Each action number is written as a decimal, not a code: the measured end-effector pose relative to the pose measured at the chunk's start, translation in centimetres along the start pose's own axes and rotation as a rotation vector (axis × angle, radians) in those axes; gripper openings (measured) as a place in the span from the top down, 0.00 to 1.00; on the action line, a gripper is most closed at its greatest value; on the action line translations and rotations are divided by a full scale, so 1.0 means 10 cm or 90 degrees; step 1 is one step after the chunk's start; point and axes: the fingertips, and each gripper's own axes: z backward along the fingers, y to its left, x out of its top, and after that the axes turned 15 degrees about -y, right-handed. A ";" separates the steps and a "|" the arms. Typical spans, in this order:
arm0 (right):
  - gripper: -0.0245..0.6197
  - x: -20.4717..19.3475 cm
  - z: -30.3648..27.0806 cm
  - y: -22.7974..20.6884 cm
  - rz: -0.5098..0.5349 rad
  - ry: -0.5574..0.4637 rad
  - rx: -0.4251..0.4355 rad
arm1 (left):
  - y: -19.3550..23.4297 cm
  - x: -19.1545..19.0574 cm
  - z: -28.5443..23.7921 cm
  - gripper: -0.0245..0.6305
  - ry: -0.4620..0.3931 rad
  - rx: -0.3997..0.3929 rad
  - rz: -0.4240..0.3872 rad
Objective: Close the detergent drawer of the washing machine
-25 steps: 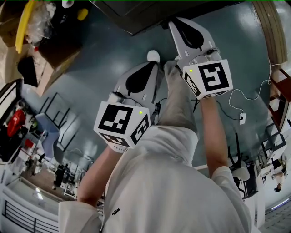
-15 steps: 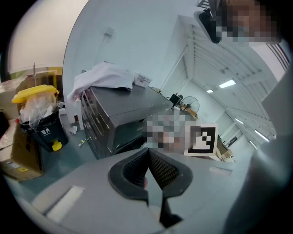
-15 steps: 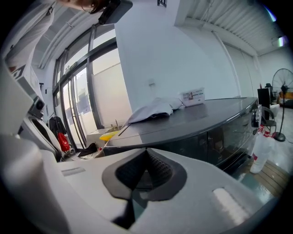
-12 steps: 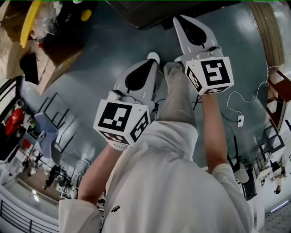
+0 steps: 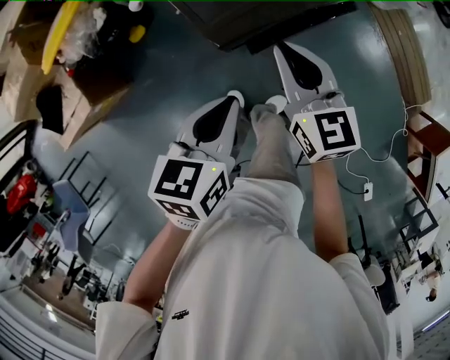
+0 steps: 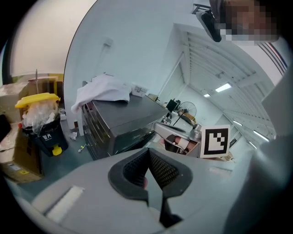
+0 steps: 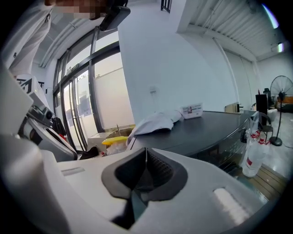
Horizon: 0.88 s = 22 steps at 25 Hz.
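The washing machine [image 5: 260, 17] is a dark grey box at the top edge of the head view; its detergent drawer cannot be made out. In the left gripper view the machine [image 6: 121, 121] stands ahead with a white cloth [image 6: 103, 91] on its top. The right gripper view looks across its dark top [image 7: 206, 125] toward the same cloth [image 7: 155, 121]. My left gripper [image 5: 235, 98] hangs over the floor, short of the machine, jaws shut and empty. My right gripper [image 5: 283, 46] reaches closer to the machine's front edge, also shut on nothing.
A yellow-lidded bin [image 6: 41, 114] and a cardboard box [image 5: 77, 77] stand left of the machine. A white cable with a plug [image 5: 365, 190] lies on the floor at right. A spray bottle [image 7: 252, 155] and a standing fan [image 7: 279, 91] are to the machine's right.
Both grippers have slid a little lower in the head view as the view shifted, and more of the machine's front edge shows. Their jaws stayed shut.
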 end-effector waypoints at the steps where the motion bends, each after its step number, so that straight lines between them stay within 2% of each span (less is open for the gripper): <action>1: 0.94 0.05 0.03 0.03 0.000 -0.002 -0.001 | -0.01 0.03 0.03 0.94 -0.004 -0.002 0.000; 13: 0.94 0.66 0.42 0.18 0.037 -0.031 -0.031 | -0.17 0.40 0.34 0.94 -0.060 -0.035 -0.009; 22: 0.94 1.12 0.69 0.39 0.070 -0.074 -0.063 | -0.38 0.82 0.48 0.94 -0.119 -0.090 -0.058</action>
